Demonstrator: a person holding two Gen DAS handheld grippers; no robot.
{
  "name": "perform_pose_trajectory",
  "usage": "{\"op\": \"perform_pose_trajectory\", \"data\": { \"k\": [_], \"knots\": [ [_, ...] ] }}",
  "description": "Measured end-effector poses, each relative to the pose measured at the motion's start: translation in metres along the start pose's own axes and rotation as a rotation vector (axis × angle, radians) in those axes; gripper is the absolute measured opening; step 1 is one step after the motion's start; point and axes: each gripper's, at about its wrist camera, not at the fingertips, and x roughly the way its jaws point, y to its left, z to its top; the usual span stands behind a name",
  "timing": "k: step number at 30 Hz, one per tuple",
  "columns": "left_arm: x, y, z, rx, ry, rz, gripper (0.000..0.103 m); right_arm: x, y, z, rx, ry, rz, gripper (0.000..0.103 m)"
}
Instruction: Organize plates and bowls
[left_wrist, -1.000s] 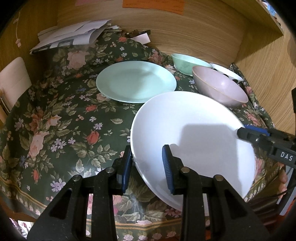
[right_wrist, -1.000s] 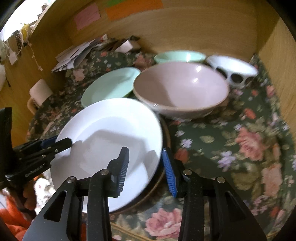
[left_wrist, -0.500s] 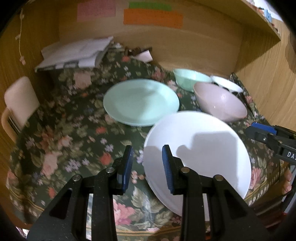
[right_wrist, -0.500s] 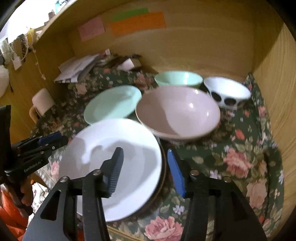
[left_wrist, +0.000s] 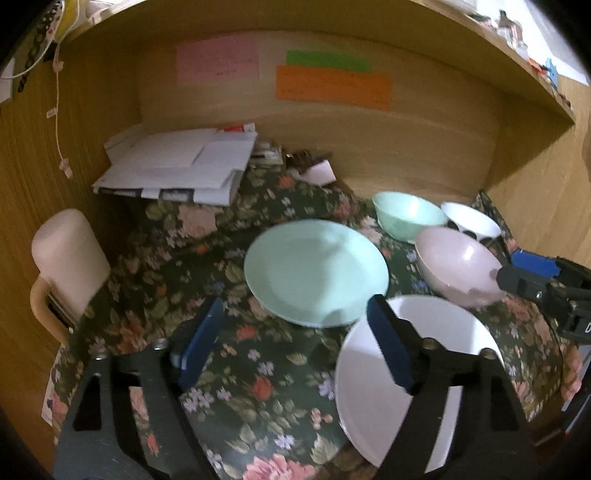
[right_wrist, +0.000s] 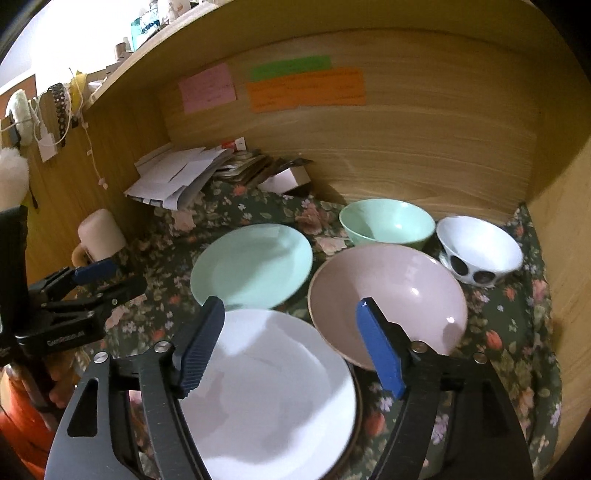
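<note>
A white plate (left_wrist: 417, 373) (right_wrist: 273, 391) lies at the front of the flowered cloth, on a dark plate whose rim shows in the right wrist view (right_wrist: 357, 402). Behind it lie a mint plate (left_wrist: 314, 269) (right_wrist: 251, 264), a pink bowl (left_wrist: 458, 266) (right_wrist: 388, 299), a mint bowl (left_wrist: 406, 218) (right_wrist: 386, 221) and a white bowl with dark spots (left_wrist: 471, 221) (right_wrist: 480, 251). My left gripper (left_wrist: 295, 343) is open and empty above the cloth, left of the white plate. My right gripper (right_wrist: 288, 347) is open and empty above the white plate.
A pile of white papers (left_wrist: 177, 166) and a small box (right_wrist: 288, 179) lie at the back. A pale mug (left_wrist: 62, 258) stands at the left. Wooden walls close the back and both sides. Coloured notes (left_wrist: 332, 86) hang on the back wall.
Both grippers have opened wide and pulled back and up from the white plate, which now lies flat on the dark plate. The left gripper let go of its rim.
</note>
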Motion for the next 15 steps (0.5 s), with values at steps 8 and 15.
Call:
{"op": "perform_pose_trajectory", "data": {
  "k": [8, 15],
  "knots": [
    [0.024, 0.015, 0.014, -0.003, 0.031, 0.026, 0.086, 0.036, 0.000, 0.020, -0.016, 0.046, 0.013, 0.072],
    [0.058, 0.028, 0.022, -0.002, 0.082, 0.051, 0.086, 0.072, -0.004, 0.042, -0.029, 0.092, 0.022, 0.072]
  ]
}}
